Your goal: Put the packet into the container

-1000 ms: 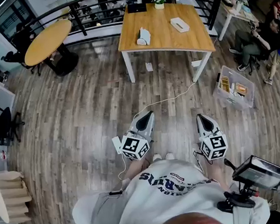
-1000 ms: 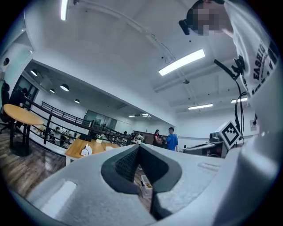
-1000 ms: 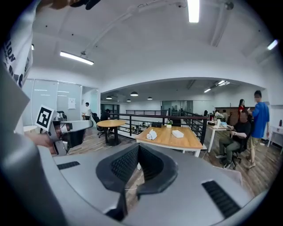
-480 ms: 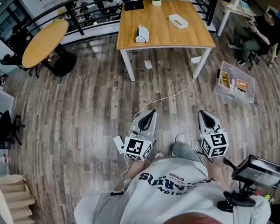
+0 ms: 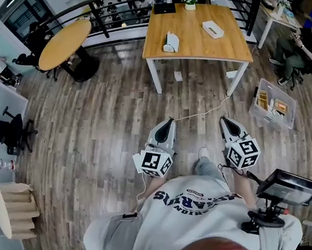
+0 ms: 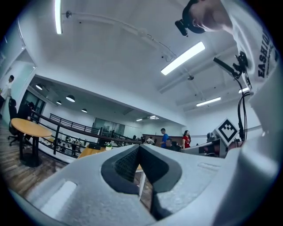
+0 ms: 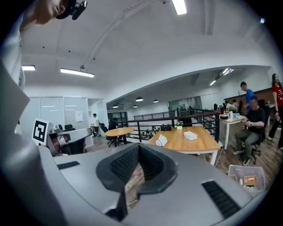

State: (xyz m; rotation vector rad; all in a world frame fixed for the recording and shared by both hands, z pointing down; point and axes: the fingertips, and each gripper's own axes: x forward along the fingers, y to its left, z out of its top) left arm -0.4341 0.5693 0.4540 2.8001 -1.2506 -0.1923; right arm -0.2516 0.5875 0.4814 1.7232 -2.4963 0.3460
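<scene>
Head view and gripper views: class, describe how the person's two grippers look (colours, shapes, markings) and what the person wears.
The left gripper and the right gripper are both pale grey shells that taper to dark tips. Each carries a white cube printed with black square markers. Their pads are black and ribbed. The person wears a light sweatshirt with dark lettering.

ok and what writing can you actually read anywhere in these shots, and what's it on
"FASHIO", cut off at the frame edge: on the person's white shirt.
Large dark print on the shirt's front: upside down and warped, not readable.
Left tool and right tool: square black-and-white markers only, no letters.
Sheet on the glass wall: too small to read.
</scene>
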